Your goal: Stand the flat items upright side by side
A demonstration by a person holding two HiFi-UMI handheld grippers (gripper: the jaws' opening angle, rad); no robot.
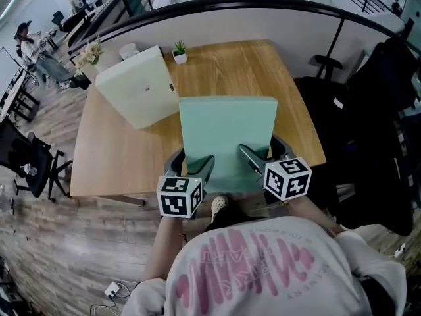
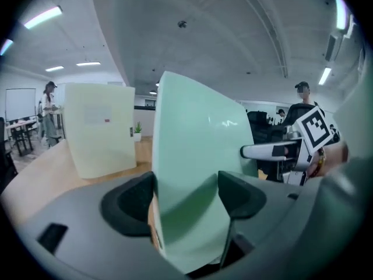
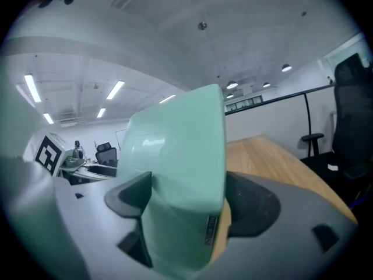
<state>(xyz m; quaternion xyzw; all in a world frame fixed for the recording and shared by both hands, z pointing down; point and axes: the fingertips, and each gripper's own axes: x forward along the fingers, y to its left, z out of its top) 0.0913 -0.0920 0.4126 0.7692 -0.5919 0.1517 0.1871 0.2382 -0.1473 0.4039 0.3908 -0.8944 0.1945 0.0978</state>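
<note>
Halfway there: the cream pad (image 1: 138, 87) stands upright at the table's (image 1: 263, 71) far left, while the green pad (image 1: 227, 133), pinched by left tongs (image 1: 192, 166) and right tongs (image 1: 266, 155), is held upright at the near edge, not yet beside it.

Wooden table (image 1: 108, 160), small potted plant (image 1: 179, 51) near its far edge, black office chair (image 1: 26, 166) at left, plank floor (image 1: 59, 242)

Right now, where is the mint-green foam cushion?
Head view: the mint-green foam cushion is held at the near edge of the wooden table by the left tool and right tool; the pale cream cushion stands behind-left.
</note>
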